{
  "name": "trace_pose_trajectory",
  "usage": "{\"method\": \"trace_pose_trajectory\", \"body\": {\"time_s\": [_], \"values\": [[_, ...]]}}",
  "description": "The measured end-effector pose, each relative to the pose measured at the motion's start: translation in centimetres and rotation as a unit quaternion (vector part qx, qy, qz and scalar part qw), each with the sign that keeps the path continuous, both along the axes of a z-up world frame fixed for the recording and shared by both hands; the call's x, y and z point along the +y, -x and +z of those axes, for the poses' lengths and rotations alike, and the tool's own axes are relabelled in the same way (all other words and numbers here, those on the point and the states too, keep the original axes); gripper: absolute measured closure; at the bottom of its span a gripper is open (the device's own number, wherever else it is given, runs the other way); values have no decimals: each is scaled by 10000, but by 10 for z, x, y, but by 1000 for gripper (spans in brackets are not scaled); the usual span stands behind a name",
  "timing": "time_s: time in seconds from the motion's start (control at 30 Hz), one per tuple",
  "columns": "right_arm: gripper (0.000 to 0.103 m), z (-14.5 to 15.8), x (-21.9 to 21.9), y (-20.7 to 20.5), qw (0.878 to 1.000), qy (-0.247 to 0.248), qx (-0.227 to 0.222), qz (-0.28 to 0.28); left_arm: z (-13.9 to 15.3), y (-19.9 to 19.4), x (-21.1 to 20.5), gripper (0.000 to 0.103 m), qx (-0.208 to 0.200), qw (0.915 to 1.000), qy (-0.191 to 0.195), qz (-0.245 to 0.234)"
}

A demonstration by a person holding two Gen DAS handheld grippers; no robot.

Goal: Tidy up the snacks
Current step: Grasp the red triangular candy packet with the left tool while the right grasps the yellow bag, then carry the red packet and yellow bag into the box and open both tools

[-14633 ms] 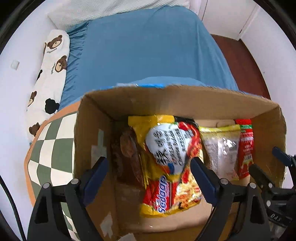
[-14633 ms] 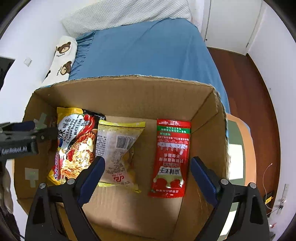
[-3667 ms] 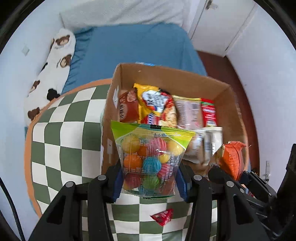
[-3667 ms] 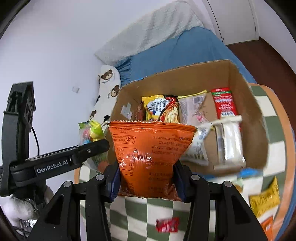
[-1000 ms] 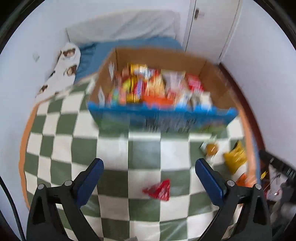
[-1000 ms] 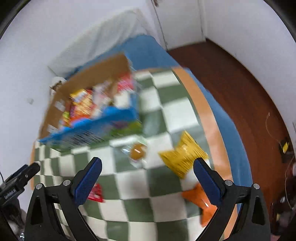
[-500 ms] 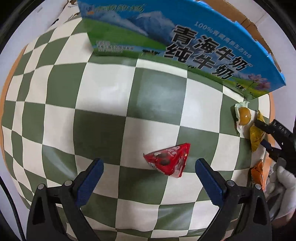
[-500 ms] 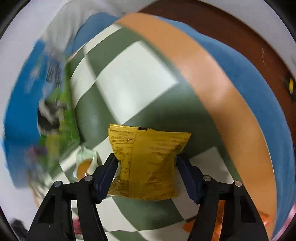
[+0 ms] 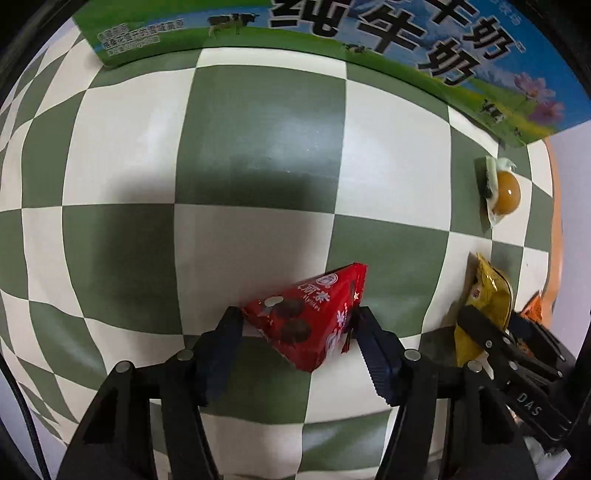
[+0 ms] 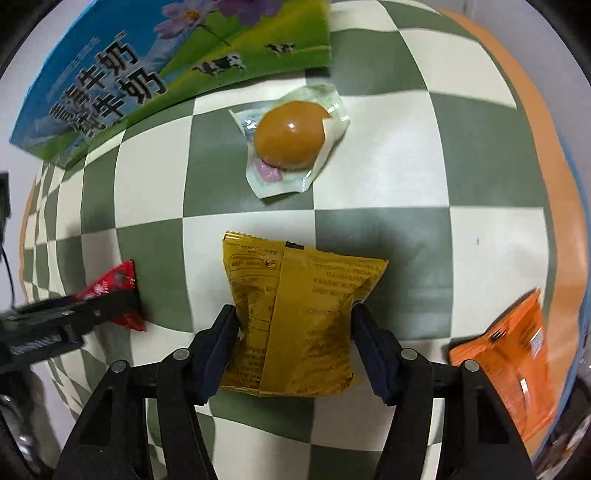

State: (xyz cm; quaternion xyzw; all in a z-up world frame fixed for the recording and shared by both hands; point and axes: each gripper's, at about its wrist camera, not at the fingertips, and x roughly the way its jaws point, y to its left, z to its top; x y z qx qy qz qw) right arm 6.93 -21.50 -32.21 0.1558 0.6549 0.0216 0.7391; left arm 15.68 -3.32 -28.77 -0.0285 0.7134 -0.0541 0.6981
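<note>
My left gripper [image 9: 297,323] is down on the green-and-white checked tablecloth [image 9: 258,147], its fingers closed against both sides of a red triangular snack packet [image 9: 314,321]. My right gripper [image 10: 295,321] is closed against both sides of a yellow snack packet [image 10: 295,317] lying on the cloth. The red packet also shows in the right wrist view [image 10: 110,284], and the yellow packet shows in the left wrist view [image 9: 487,295]. The snack box [image 9: 369,33], printed blue and green, stands at the far side of the table.
A wrapped brown egg-shaped snack [image 10: 291,136] lies between the yellow packet and the box [image 10: 166,70]. An orange packet [image 10: 517,362] lies at the right near the table's orange edge [image 10: 554,184].
The left gripper has dropped to the cloth and closed on the red packet, which lay free between open fingers before. The right gripper still grips the yellow packet, now seen sharply.
</note>
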Motion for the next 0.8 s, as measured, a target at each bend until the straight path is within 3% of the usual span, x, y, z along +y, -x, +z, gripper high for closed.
{"method": "trace_pose_trajectory", "body": {"time_s": [0.17, 0.3, 0.4, 0.53, 0.67, 0.8], "values": [[37, -5, -20, 5, 9983, -345, 8, -478, 6, 9, 8, 50, -96, 9999, -18, 75], [41, 0, -14, 15, 9996, -277, 36, -83, 4, 22, 18, 50, 16, 9999, -16, 134], [37, 0, 1, 21, 9994, -89, 148, 291, -12, 23, 23, 43, 181, 9995, 152, 223], [33, -5, -5, 23, 9997, -173, 161, 92, -18, 25, 21, 44, 149, 9995, 70, 275], [39, -2, -4, 31, 9998, 85, 81, 182, -7, 42, 3, 51, -84, 9998, -169, -14], [42, -5, 11, 46, 9997, -131, 122, 176, -1, 47, -2, 51, 90, 9999, 97, -57]]}}
